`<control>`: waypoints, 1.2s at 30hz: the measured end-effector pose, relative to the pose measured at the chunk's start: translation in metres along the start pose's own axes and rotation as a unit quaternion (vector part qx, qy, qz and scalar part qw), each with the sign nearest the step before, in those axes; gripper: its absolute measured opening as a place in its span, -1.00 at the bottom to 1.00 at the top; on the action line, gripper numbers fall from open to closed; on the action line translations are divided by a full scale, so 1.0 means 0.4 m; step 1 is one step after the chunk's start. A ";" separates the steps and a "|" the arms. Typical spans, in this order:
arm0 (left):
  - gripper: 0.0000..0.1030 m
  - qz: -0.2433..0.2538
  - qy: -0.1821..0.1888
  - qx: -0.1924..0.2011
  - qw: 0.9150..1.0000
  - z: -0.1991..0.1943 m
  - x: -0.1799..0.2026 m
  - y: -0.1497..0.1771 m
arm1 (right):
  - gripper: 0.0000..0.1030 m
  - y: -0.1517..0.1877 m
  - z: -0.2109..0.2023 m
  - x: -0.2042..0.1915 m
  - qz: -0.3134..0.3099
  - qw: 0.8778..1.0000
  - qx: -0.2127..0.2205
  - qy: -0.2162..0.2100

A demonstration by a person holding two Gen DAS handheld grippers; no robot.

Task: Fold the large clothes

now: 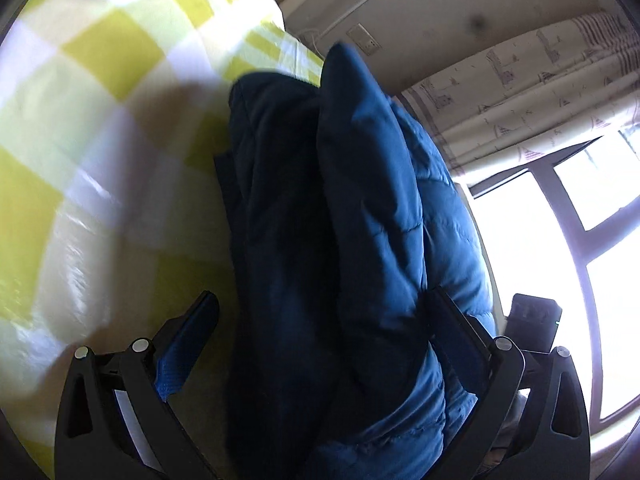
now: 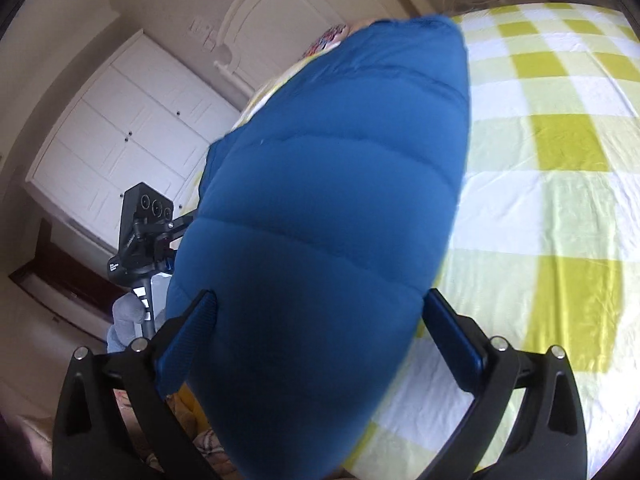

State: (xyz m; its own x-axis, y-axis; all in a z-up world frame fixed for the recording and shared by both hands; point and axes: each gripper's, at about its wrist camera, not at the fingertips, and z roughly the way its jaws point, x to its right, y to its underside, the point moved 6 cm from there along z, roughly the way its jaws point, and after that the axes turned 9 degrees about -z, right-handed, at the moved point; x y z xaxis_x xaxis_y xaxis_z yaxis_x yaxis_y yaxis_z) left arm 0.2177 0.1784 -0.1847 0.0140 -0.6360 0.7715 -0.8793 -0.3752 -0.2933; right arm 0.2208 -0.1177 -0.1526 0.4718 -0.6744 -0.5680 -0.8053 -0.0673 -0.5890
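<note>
We hold both grippers angled downward: left gripper (image 1: 326, 316) spread wide, right gripper (image 2: 320, 312) spread wide too.

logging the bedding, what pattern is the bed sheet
Yellow-green and white checks on the sheet; clearest in the right wrist view.
</note>
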 end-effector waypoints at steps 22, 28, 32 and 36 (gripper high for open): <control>0.49 0.076 0.043 0.019 0.996 0.056 0.153 0.047 | 0.31 0.041 -0.058 -0.054 -0.102 0.989 0.075 0.070; 0.49 0.112 0.089 0.060 0.988 0.116 0.349 -0.063 | 0.24 -0.083 -0.220 -0.040 -0.169 0.962 0.158 0.145; 0.49 0.132 0.111 0.055 0.984 0.225 0.478 -0.174 | 0.26 -0.187 -0.315 0.052 -0.161 0.953 0.187 0.175; 0.49 0.069 0.075 0.001 0.995 0.445 0.463 -0.255 | 0.40 -0.241 -0.299 0.262 -0.088 0.973 0.125 0.175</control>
State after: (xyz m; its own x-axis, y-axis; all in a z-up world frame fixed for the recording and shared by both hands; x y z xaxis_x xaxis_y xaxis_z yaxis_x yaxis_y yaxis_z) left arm 0.3949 -0.0211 -0.1125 -0.1769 -0.5741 0.7995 -0.8676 -0.2925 -0.4021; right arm 0.3051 -0.2698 -0.0865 0.4077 -0.8809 -0.2404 -0.5902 -0.0533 -0.8055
